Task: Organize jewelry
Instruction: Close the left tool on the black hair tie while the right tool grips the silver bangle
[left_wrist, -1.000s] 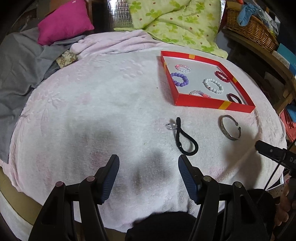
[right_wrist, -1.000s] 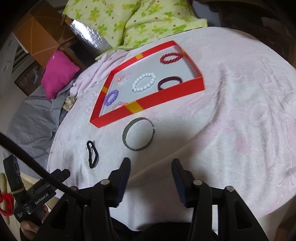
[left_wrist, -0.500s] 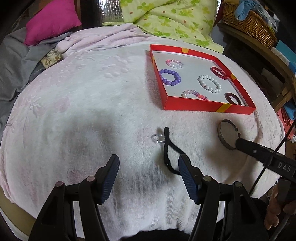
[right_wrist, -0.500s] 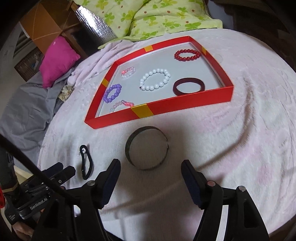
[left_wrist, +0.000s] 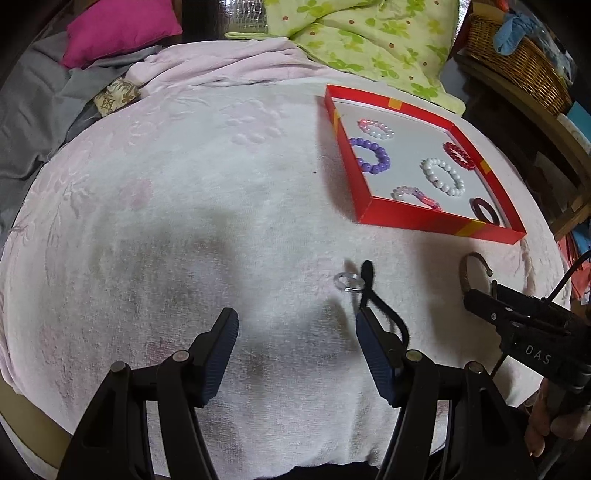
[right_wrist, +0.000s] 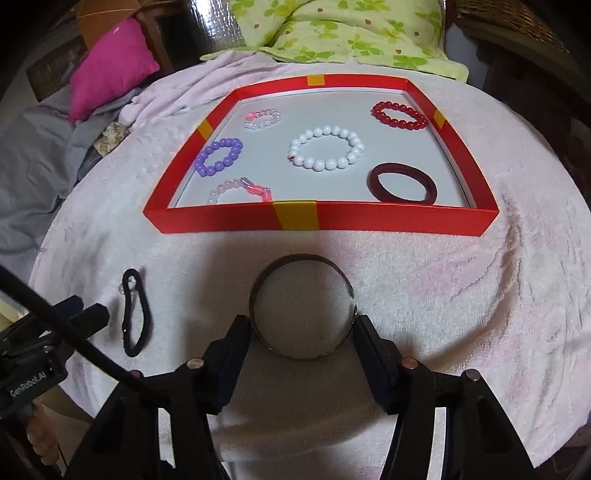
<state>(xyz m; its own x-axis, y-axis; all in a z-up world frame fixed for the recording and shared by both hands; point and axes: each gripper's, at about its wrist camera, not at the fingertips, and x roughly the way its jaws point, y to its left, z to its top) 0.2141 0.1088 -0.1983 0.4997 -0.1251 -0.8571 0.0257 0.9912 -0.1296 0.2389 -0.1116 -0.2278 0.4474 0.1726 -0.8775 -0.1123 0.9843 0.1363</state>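
Observation:
A red tray (right_wrist: 388, 220) (left_wrist: 413, 218) on the pink blanket holds several bead bracelets and a dark red bangle (right_wrist: 402, 182). A metal cuff bangle (right_wrist: 301, 306) lies in front of the tray; my right gripper (right_wrist: 301, 338) is open with its fingers on either side of the cuff's near half. In the left wrist view the cuff (left_wrist: 466, 271) is partly hidden by the right gripper. A black hair tie (right_wrist: 135, 314) (left_wrist: 384, 306) and a small clear ring (left_wrist: 347, 282) lie to the left. My left gripper (left_wrist: 295, 336) is open and empty, its right finger beside the hair tie.
A pink blanket (left_wrist: 166, 206) covers the round surface. A magenta cushion (left_wrist: 118, 31), grey cloth (left_wrist: 26, 122) and green floral pillows (left_wrist: 369, 40) lie at the back. A wicker basket (left_wrist: 517, 62) stands at the far right.
My right gripper has moved forward and now straddles the metal cuff. My left gripper has moved closer to the hair tie and clear ring.

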